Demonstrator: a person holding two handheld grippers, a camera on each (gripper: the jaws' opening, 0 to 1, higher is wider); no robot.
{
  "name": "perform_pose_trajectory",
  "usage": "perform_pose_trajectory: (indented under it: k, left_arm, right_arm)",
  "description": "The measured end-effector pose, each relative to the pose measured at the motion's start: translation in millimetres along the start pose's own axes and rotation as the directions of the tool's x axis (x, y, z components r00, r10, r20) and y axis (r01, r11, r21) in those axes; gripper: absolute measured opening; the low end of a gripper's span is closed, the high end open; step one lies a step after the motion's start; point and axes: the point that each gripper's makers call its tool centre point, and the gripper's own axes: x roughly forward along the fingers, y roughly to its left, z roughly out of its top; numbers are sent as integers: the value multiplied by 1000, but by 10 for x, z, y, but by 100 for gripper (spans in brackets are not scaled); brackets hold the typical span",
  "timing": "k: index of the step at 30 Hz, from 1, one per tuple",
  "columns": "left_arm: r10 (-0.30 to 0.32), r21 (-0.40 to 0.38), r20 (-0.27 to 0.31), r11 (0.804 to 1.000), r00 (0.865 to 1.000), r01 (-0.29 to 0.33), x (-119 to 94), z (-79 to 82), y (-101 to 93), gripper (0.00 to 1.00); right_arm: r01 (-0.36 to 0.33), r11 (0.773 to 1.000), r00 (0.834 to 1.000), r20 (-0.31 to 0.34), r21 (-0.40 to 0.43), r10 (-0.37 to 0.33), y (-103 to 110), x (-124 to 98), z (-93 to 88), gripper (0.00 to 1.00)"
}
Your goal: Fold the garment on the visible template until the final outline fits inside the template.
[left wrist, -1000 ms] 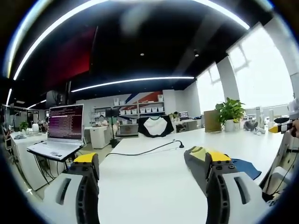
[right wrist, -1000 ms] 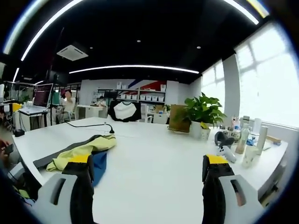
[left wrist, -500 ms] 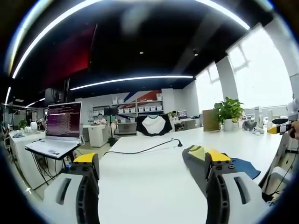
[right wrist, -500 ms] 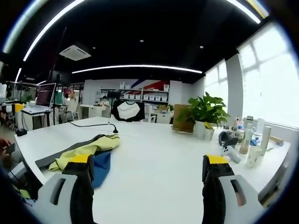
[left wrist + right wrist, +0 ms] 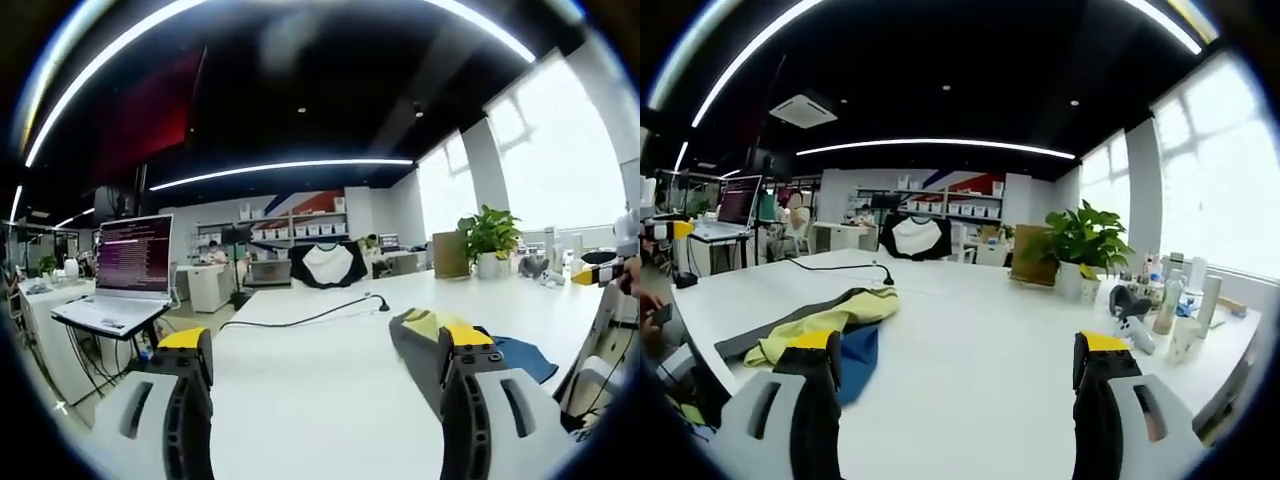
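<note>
Right gripper view: the right gripper [image 5: 952, 400] hangs with jaws spread and empty above the white counter [image 5: 970, 330]. Just beyond its left jaw lies the garment [image 5: 820, 325], a crumpled heap of yellow, grey and blue cloth. Past the garment a black cable [image 5: 835, 268] trails; a potted plant [image 5: 1080, 245] stands well beyond. In the left gripper view the left gripper [image 5: 325, 400] is likewise spread and empty. The cloth looks light and limp; pinching an edge or corner seems best.

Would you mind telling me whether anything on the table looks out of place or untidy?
The garment lies crumpled in a heap on the white table, grey, yellow and blue layers bunched rather than flat. No template outline is discernible.
</note>
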Motion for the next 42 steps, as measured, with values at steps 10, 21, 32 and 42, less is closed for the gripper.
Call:
perform_pose_trajectory:
  k: [10,21,32,42]
  left_arm:
    - [0,40,24,999,1000,-1,20,86,-81,99]
    - [-70,22,50,997,996,69,40,137,-233,99]
    - [-117,28,25,993,993,116,109,70,-407,100]
    - [-172,13,9,985,985,171,175,2,-593,99]
  right_arm:
    - [-51,998,999,-12,-38,50,153,49,69,99]
    - [-94,993,996,-2,-66,94,248,74,168,99]
    - [-273,958,962,-10,-89,273,556,116,291,99]
    - [-411,909,911,-83,-72,405,898,139,101,97]
